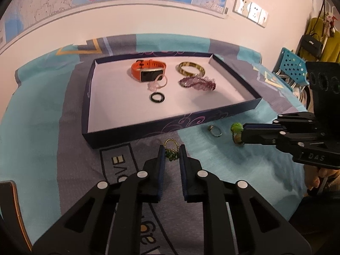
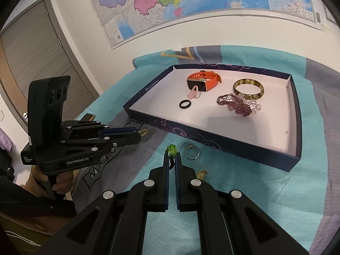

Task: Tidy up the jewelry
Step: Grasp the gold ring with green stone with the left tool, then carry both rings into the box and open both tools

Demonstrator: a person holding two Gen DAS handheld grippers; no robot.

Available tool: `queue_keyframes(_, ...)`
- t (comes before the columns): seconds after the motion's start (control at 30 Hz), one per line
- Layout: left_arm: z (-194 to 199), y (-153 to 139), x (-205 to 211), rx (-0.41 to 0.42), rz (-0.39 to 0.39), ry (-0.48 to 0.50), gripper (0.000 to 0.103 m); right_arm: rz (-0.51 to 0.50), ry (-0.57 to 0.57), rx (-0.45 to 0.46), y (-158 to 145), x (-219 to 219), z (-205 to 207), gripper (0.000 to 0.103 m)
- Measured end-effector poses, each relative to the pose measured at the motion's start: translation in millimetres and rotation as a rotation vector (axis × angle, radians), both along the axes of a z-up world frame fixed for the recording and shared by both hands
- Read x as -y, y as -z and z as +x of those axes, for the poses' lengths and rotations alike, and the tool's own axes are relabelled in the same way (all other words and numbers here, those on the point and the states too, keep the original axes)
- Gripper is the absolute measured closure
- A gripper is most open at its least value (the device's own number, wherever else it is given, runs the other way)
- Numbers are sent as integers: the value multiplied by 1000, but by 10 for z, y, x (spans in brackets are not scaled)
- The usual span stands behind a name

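A dark blue tray (image 1: pixel 170 125) (image 2: pixel 212 142) holds an orange watch (image 1: pixel 146 68) (image 2: pixel 204 78), a gold bangle (image 1: pixel 191 69) (image 2: pixel 248 89), a purple bead bracelet (image 1: pixel 197 82) (image 2: pixel 235 104), a pink ring (image 1: pixel 158 82) (image 2: pixel 193 92) and a black ring (image 1: pixel 157 97) (image 2: pixel 184 104). My left gripper (image 1: pixel 172 152) is open around a green and gold bead ring (image 1: pixel 171 148) on the cloth. My right gripper (image 2: pixel 172 159) (image 1: pixel 242 133) is shut on a green bead ring (image 2: pixel 171 149) (image 1: pixel 237 132). A silver ring (image 1: pixel 215 130) (image 2: pixel 192 152) lies beside it.
A teal and grey cloth (image 1: pixel 223 165) (image 2: pixel 244 191) covers the table. A small yellow scrap (image 2: pixel 201 173) lies by my right gripper. A wall with maps stands behind. A blue perforated basket (image 1: pixel 293 65) and bags stand at the far right in the left wrist view.
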State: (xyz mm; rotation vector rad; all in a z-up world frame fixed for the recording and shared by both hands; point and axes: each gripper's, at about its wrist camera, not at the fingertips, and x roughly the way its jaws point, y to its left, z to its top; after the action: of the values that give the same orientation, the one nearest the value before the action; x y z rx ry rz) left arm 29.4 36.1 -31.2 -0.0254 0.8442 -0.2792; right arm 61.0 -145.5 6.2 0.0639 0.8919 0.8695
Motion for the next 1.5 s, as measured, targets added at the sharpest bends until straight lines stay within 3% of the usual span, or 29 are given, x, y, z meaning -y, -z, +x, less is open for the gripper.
queue_keyframes(0.6, 151, -291, 15, 78, -42, 8, 89, 21, 50, 24, -118, 125, 159, 99)
queue_keyframes(1.5, 385, -298, -3, 77, -58, -19, 89, 24, 94, 28, -136, 160, 446, 99)
